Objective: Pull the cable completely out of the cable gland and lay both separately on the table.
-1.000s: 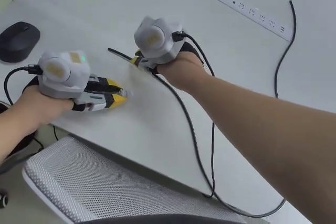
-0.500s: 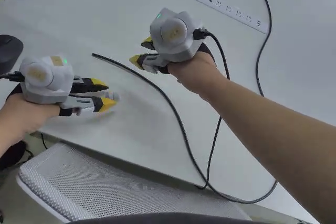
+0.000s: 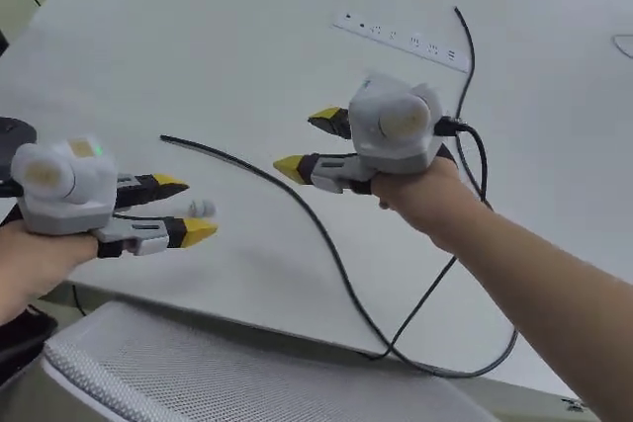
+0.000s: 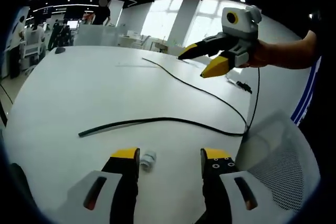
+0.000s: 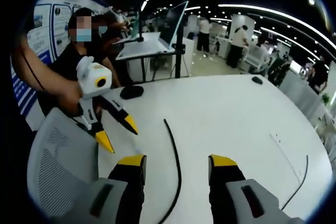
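Cable [image 3: 297,195], gland [image 4: 148,160]: laid apart on bench [image 3: 198,46], separation judged done. Left gripper [image 4: 170,156], right gripper [image 3: 305,141]: fingers spread, nothing held.

1. The right gripper [image 5: 178,162] holds its two jaws apart
2. A black cable [image 5: 171,137] lies on the white table [image 5: 226,108], seen between them
3. The left gripper [image 5: 118,136], at the left, has also its jaws apart

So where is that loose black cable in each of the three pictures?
Head view: the cable slants from centre-left down to lower centre.
Left gripper view: the cable lies crosswise just beyond the jaws.
Right gripper view: the cable runs away from the camera, between the jaws.
Shared landmark: the grey mesh chair, at the bottom, right and left respectively.
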